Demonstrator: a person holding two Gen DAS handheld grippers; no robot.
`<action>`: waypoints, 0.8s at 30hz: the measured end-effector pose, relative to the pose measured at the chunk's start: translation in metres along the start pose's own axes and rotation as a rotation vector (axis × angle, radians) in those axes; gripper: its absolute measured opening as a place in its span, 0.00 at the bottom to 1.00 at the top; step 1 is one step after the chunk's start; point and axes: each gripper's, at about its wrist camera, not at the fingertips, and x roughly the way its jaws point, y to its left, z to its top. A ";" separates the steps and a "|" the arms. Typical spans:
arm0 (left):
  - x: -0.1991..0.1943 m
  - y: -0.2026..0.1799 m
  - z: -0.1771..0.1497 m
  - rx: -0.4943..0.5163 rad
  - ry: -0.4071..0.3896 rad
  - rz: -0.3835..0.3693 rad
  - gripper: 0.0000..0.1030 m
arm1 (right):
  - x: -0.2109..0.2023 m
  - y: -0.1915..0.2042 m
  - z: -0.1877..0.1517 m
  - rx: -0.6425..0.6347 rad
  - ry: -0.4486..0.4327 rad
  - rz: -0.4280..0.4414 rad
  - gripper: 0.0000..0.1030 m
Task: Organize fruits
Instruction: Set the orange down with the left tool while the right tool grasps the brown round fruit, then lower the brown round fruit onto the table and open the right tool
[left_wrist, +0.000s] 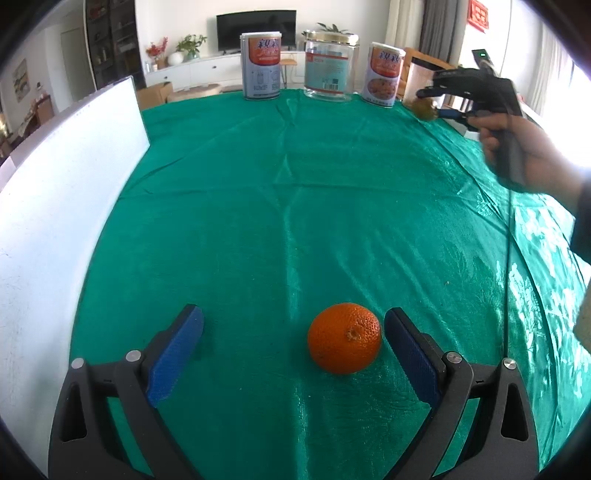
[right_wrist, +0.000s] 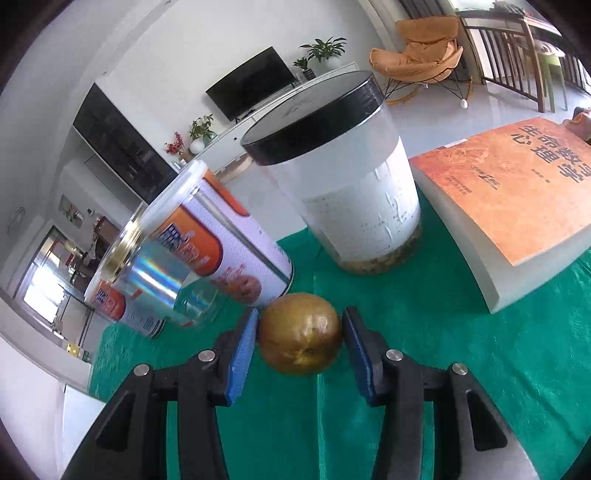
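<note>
An orange (left_wrist: 344, 338) lies on the green tablecloth (left_wrist: 280, 206) between the blue pads of my left gripper (left_wrist: 293, 315). That gripper is open, and the fruit sits close to its right finger (left_wrist: 413, 354) without being squeezed. At the far right of the table a hand holds my right gripper (left_wrist: 436, 99) around a brown kiwi (left_wrist: 424, 109). In the right wrist view the kiwi (right_wrist: 299, 334) fills the gap of the right gripper (right_wrist: 301, 315), and both pads rest against its sides just above the cloth.
Two printed cans (left_wrist: 260, 66) (left_wrist: 384, 74) and a clear glass jar (left_wrist: 331, 66) stand along the far edge. A black-lidded jar (right_wrist: 343, 177) and an orange book (right_wrist: 517, 192) sit just beyond the kiwi. A white board (left_wrist: 55, 192) borders the left.
</note>
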 end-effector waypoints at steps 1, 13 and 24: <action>0.000 0.000 0.000 0.001 0.001 0.002 0.96 | -0.012 0.001 -0.009 -0.015 0.010 0.009 0.46; 0.002 -0.003 0.001 0.026 0.019 0.013 0.99 | -0.176 0.037 -0.213 -0.339 0.477 0.016 0.46; -0.049 0.015 -0.054 -0.020 0.057 -0.075 0.99 | -0.224 0.050 -0.286 -0.369 0.165 -0.042 0.91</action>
